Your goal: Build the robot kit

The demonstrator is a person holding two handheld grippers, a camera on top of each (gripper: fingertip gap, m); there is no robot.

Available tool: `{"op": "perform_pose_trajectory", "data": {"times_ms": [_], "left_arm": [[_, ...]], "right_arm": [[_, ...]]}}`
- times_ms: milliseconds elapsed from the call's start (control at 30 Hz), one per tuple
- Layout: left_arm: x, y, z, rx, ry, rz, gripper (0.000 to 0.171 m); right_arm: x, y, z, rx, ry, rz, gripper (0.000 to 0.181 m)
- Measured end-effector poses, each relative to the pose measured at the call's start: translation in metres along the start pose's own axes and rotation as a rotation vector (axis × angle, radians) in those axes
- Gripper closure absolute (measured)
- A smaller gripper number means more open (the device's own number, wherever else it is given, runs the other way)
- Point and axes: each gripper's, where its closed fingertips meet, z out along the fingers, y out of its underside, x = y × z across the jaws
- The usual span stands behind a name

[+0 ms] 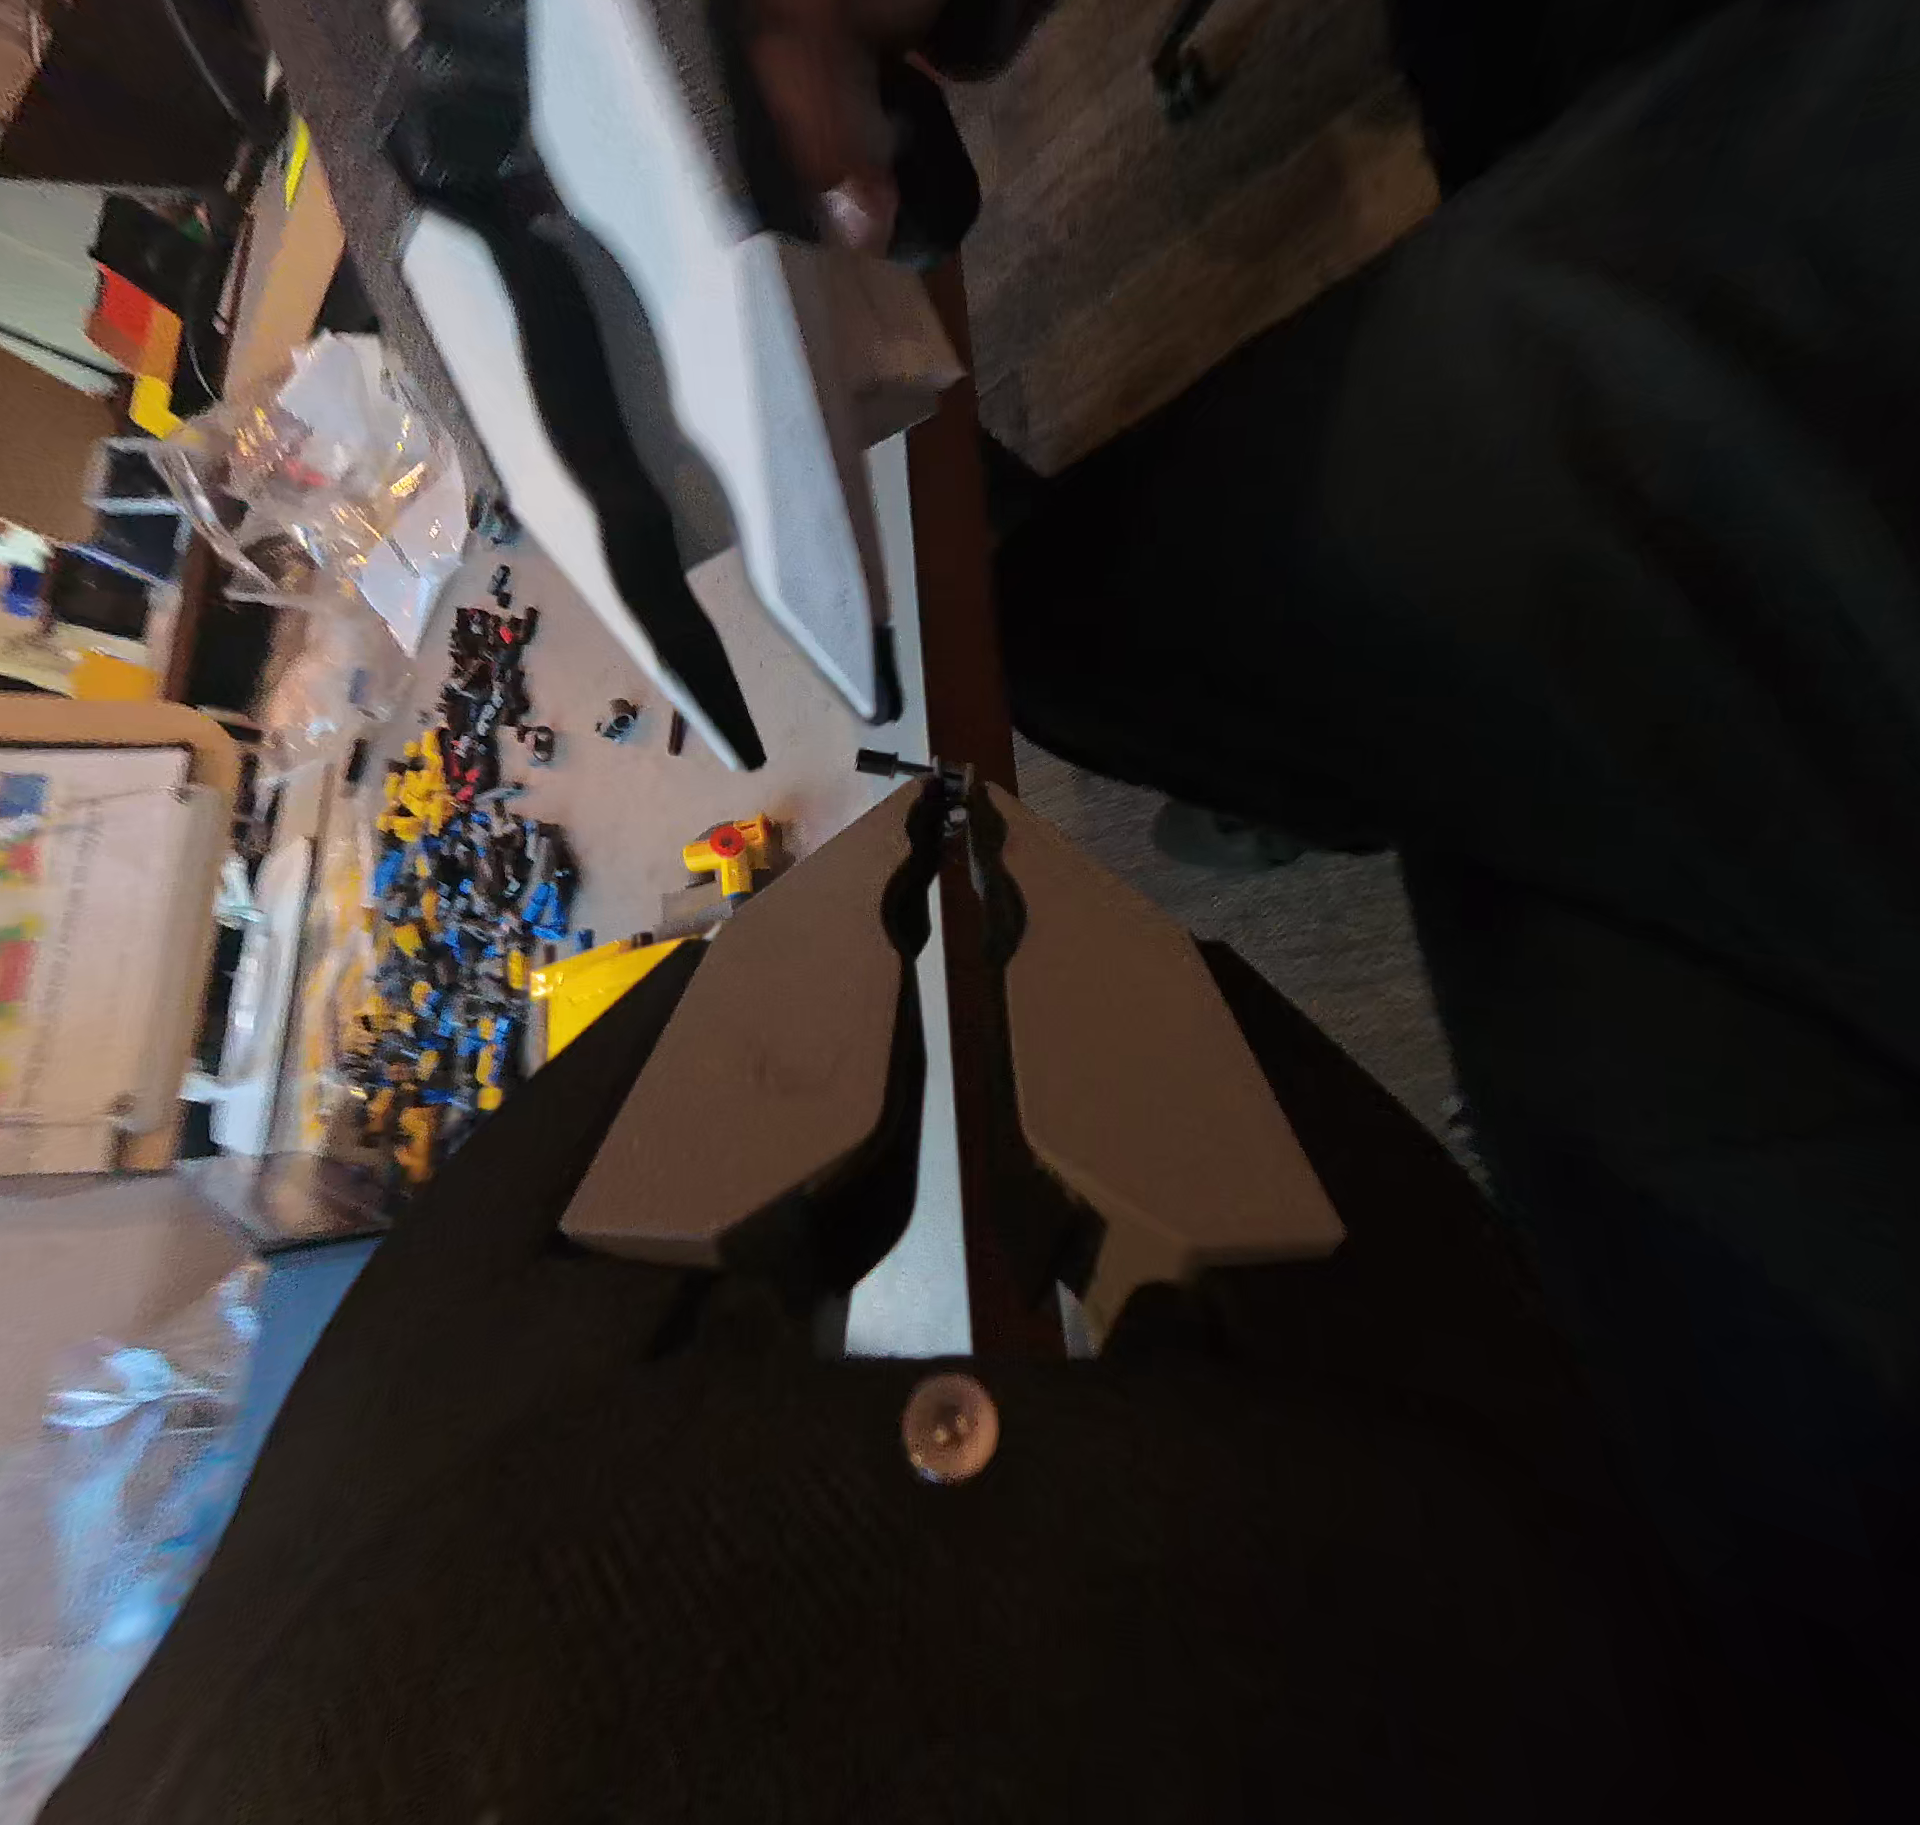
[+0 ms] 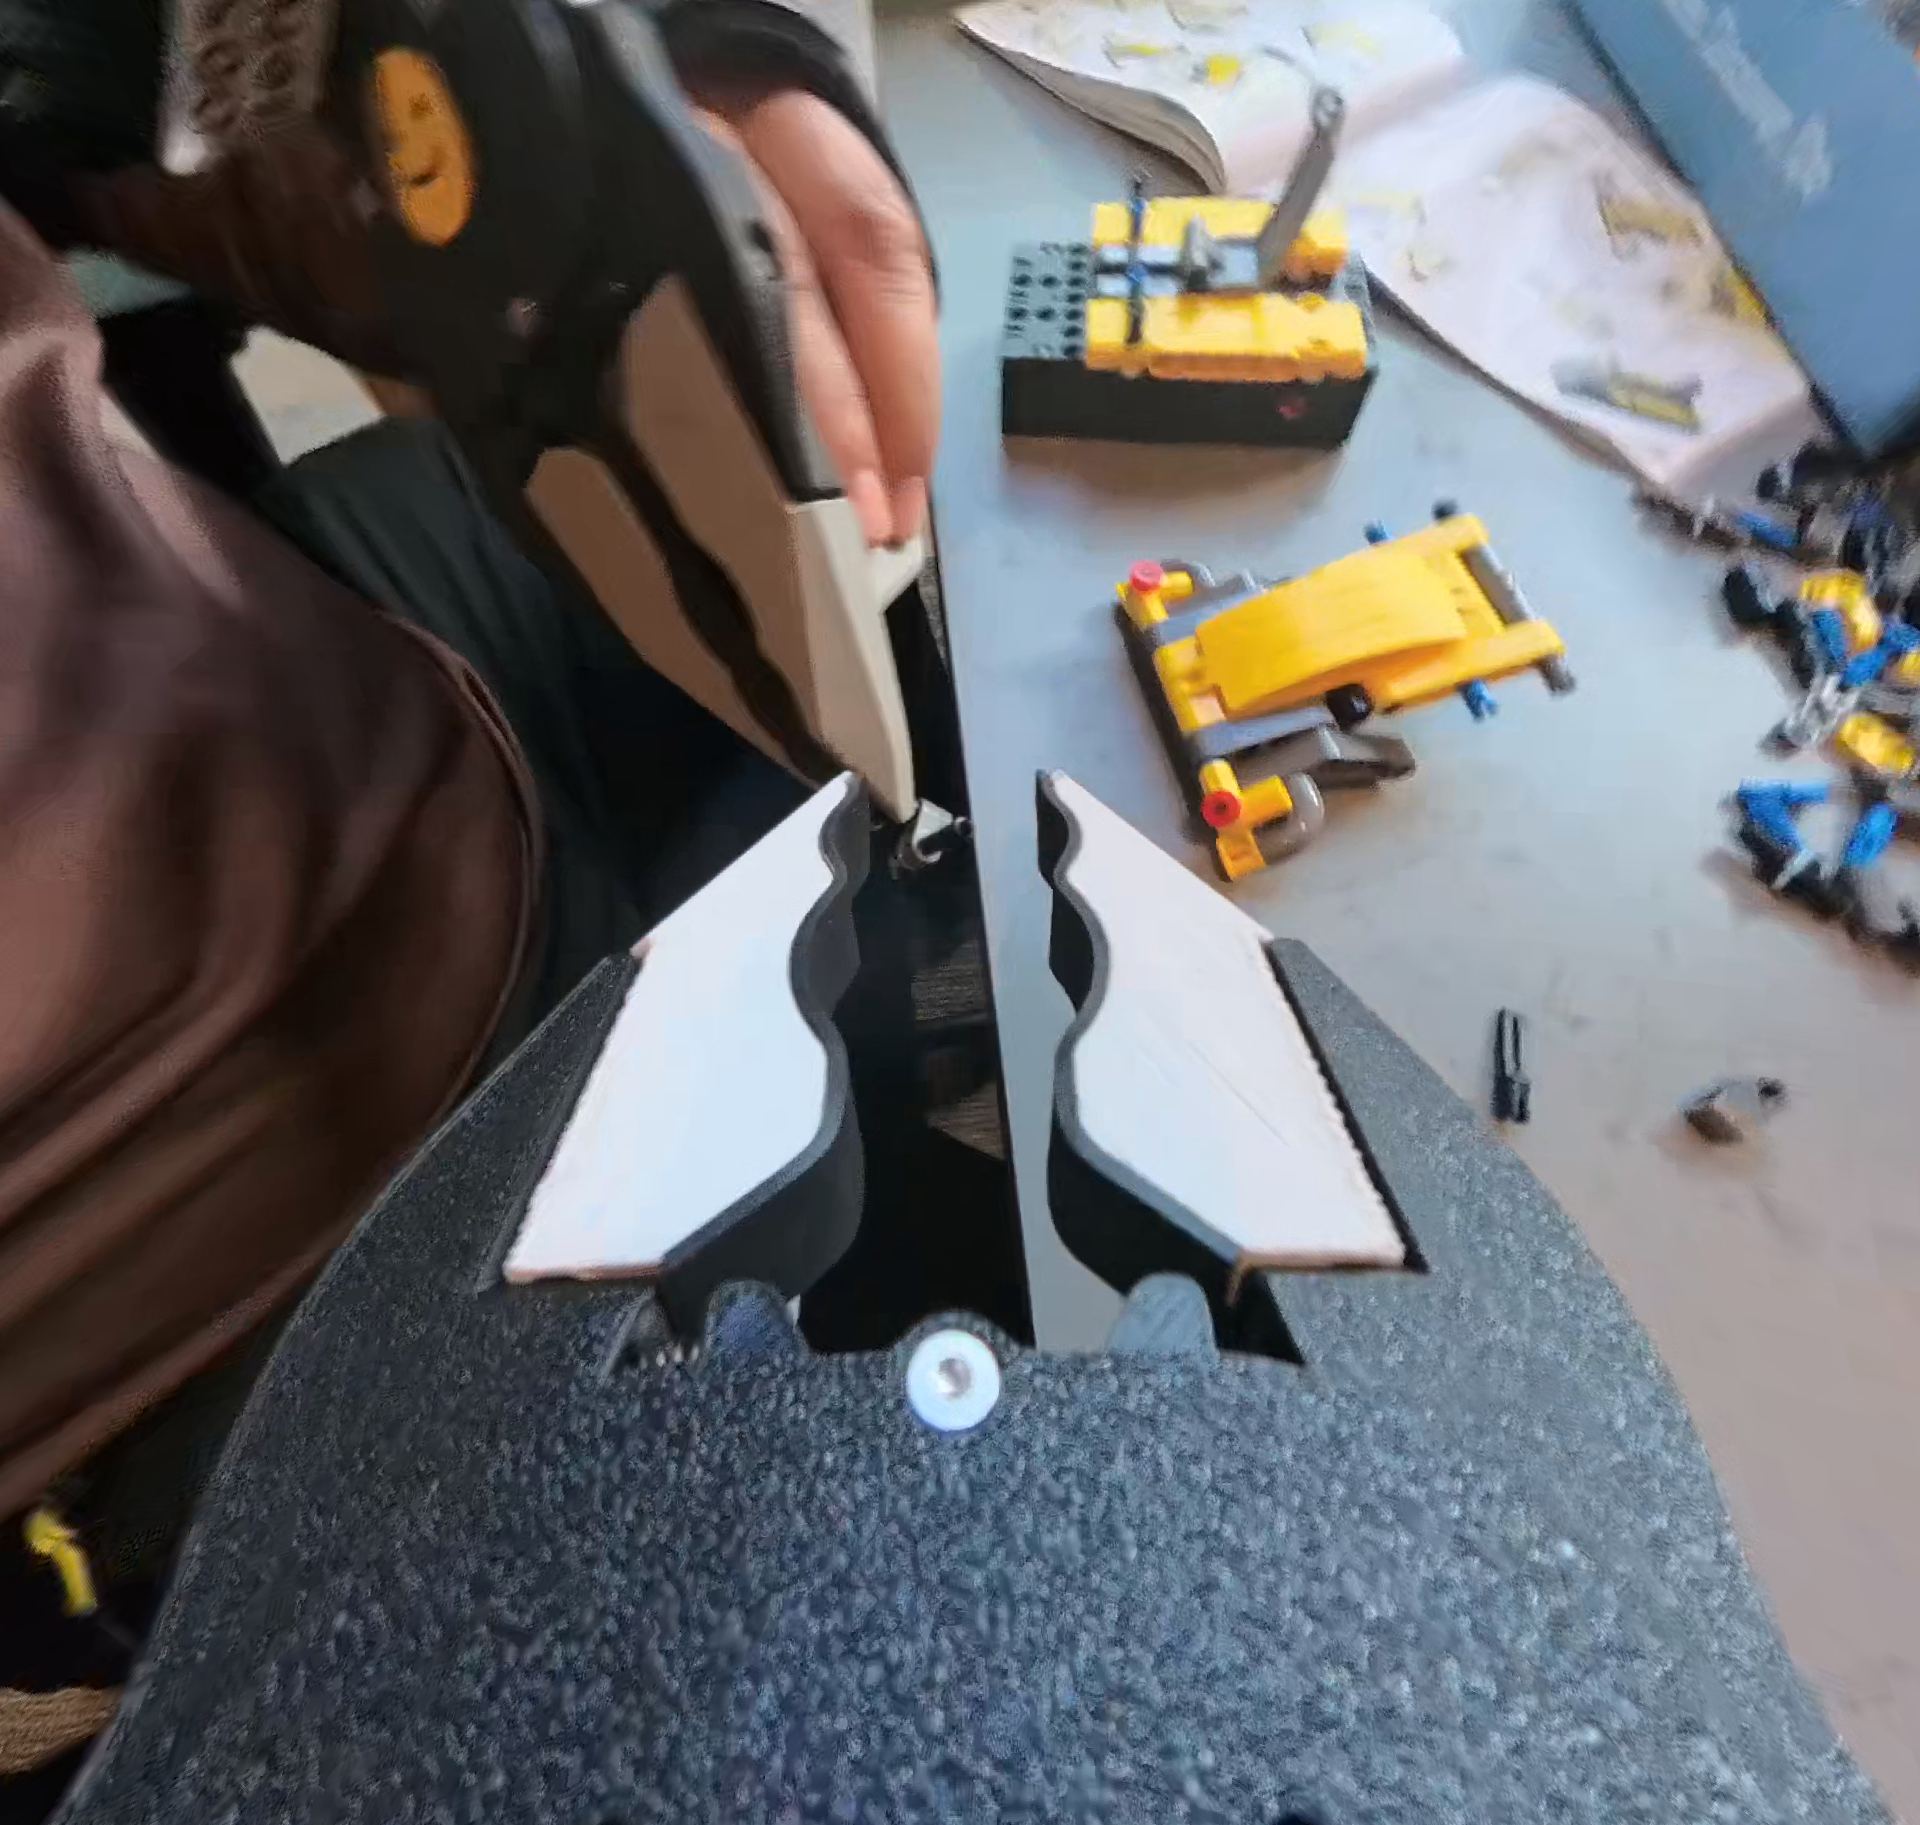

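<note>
My left hand-held gripper (image 1: pixel 951 799) pinches a small dark piece (image 1: pixel 948 788), perhaps a connector; only the right view shows my right hand-held gripper (image 2: pixel 951 788) standing apart beside yellow assemblies (image 2: pixel 1340 674) on the worktop (image 2: pixel 1455 944).

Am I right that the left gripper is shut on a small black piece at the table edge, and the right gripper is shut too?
Not quite. The left gripper is shut on the small black piece at the table edge, but the right gripper is open: the right wrist view shows a clear gap between its fingers, with nothing between them.
</note>
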Motion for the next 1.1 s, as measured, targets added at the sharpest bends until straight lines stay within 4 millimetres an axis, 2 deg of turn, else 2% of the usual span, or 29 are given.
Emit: {"op": "perform_pose_trajectory", "data": {"times_ms": [100,167,233,300,367,433,500,633,800,900,1000,1100], "left_arm": [[-0.006,0.005,-0.006,0.051,0.070,-0.303,0.170],[-0.015,-0.003,-0.016,0.161,0.114,-0.494,0.170],[-0.026,-0.016,-0.028,0.303,0.158,-0.668,0.170],[-0.037,-0.027,-0.042,0.450,0.185,-0.801,0.169],[-0.045,-0.035,-0.053,0.579,0.196,-0.887,0.169],[-0.050,-0.046,-0.065,0.717,0.205,-0.930,0.169],[-0.056,-0.053,-0.076,0.839,0.207,-0.970,0.170],[-0.062,-0.061,-0.086,0.950,0.183,-0.975,0.170],[-0.065,-0.071,-0.090,1.015,0.174,-0.972,0.170],[-0.068,-0.073,-0.090,1.025,0.162,-0.977,0.170],[-0.068,-0.074,-0.089,1.046,0.166,-0.996,0.170],[-0.070,-0.071,-0.089,1.058,0.156,-1.020,0.170]], "right_arm": [[-0.005,-0.001,-0.003,-0.022,0.063,-0.165,0.153],[-0.001,0.002,-0.002,-0.049,0.136,-0.237,0.152],[-0.003,-0.002,0.001,-0.029,0.146,-0.239,0.148],[-0.004,-0.012,0.000,0.034,0.137,-0.201,0.139],[-0.007,-0.033,-0.008,0.162,0.108,-0.147,0.140],[-0.010,-0.053,-0.018,0.285,0.055,-0.078,0.142],[-0.011,-0.064,-0.024,0.353,0.007,-0.031,0.146],[-0.020,-0.080,-0.031,0.450,-0.090,0.040,0.146],[-0.023,-0.087,-0.031,0.491,-0.133,0.072,0.148],[-0.026,-0.089,-0.031,0.498,-0.132,0.054,0.150],[-0.029,-0.092,-0.032,0.510,-0.136,0.036,0.161],[-0.027,-0.091,-0.031,0.511,-0.124,0.050,0.161]]}}
